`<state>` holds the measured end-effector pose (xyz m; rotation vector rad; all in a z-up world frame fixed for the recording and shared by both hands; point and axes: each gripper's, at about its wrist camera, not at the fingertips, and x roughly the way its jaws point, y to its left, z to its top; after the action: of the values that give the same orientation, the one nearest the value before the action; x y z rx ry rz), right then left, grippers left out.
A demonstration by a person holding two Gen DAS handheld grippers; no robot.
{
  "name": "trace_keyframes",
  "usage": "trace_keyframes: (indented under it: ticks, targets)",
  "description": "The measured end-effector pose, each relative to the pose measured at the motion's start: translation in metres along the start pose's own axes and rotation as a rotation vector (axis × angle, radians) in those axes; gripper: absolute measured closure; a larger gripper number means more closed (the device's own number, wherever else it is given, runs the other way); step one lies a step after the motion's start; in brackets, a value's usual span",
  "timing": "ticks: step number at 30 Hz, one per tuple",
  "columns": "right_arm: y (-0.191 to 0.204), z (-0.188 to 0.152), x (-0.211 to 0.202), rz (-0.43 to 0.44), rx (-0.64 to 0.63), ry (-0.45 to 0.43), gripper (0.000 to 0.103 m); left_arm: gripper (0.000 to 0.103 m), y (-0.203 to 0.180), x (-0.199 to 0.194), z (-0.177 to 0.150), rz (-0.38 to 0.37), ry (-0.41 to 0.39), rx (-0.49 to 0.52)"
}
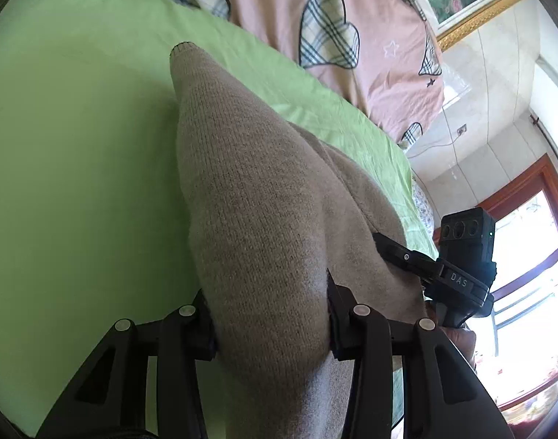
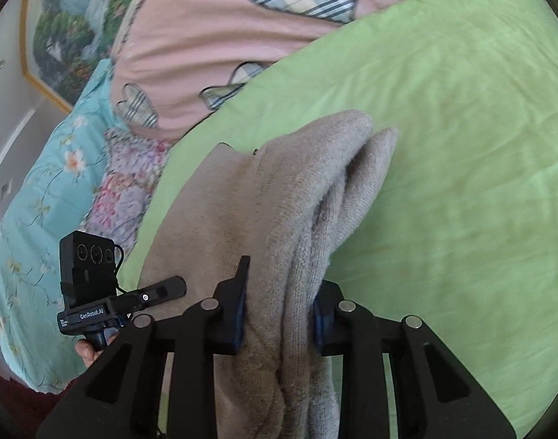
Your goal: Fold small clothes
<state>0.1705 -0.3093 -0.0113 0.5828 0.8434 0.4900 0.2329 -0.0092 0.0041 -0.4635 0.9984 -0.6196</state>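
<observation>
A beige knitted garment (image 1: 257,197) hangs bunched over the green sheet (image 1: 77,146). My left gripper (image 1: 271,314) is shut on its thick fold, with cloth filling the gap between the fingers. The right gripper (image 1: 392,248) shows at the garment's right edge in this view. In the right wrist view my right gripper (image 2: 279,311) is shut on several layers of the same garment (image 2: 279,190), whose rounded end points away from me. The left gripper (image 2: 169,289) shows at the garment's left edge there.
The green sheet (image 2: 461,183) covers the bed. A pink quilt with plaid hearts (image 1: 352,36) lies at the far side. A turquoise floral cover (image 2: 41,201) is at the left. A framed picture (image 2: 59,36) and a window (image 1: 527,292) are behind.
</observation>
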Motion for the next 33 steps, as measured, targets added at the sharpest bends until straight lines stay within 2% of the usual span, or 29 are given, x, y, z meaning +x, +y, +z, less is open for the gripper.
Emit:
trace_keyframes:
  ticks: [5,9,13,16,19,24,25,26,29,30,33]
  targets:
    - [0.035,-0.014,0.04,0.064,-0.025,0.027,0.074,0.06,0.033,-0.044,-0.012,0.057,-0.022,-0.008]
    - [0.045,-0.026,0.066,0.074,-0.021,0.07,0.073,0.058,0.06,-0.051,-0.025,0.064,0.0,-0.029]
    - [0.037,-0.034,0.075,0.021,-0.009,0.111,0.063,0.044,0.081,-0.05,-0.038,0.043,-0.004,-0.081]
    - [0.037,-0.028,0.067,-0.008,-0.011,0.113,0.057,0.039,0.081,-0.064,-0.033,0.055,-0.041,-0.066]
    - [0.043,-0.013,0.052,-0.065,-0.05,0.059,0.054,0.033,0.089,-0.074,-0.018,0.065,-0.078,-0.079]
    - [0.047,0.018,0.059,-0.071,-0.043,0.003,0.054,0.033,0.105,-0.063,0.016,0.082,-0.096,-0.131]
    - [0.047,0.024,0.068,-0.072,-0.033,0.005,0.055,0.033,0.108,-0.056,0.023,0.088,-0.09,-0.141]
    - [0.046,0.028,0.077,-0.069,-0.02,0.015,0.06,0.031,0.11,-0.05,0.028,0.086,-0.082,-0.153]
    - [0.044,0.033,0.098,-0.074,-0.014,0.064,0.085,0.031,0.116,-0.033,0.044,0.099,-0.06,-0.18]
    - [0.047,0.034,0.095,-0.071,-0.028,0.048,0.091,0.031,0.116,-0.031,0.05,0.106,-0.058,-0.18]
    - [0.059,0.034,0.067,-0.013,-0.073,-0.05,0.093,0.035,0.114,-0.027,0.065,0.155,-0.067,-0.154]
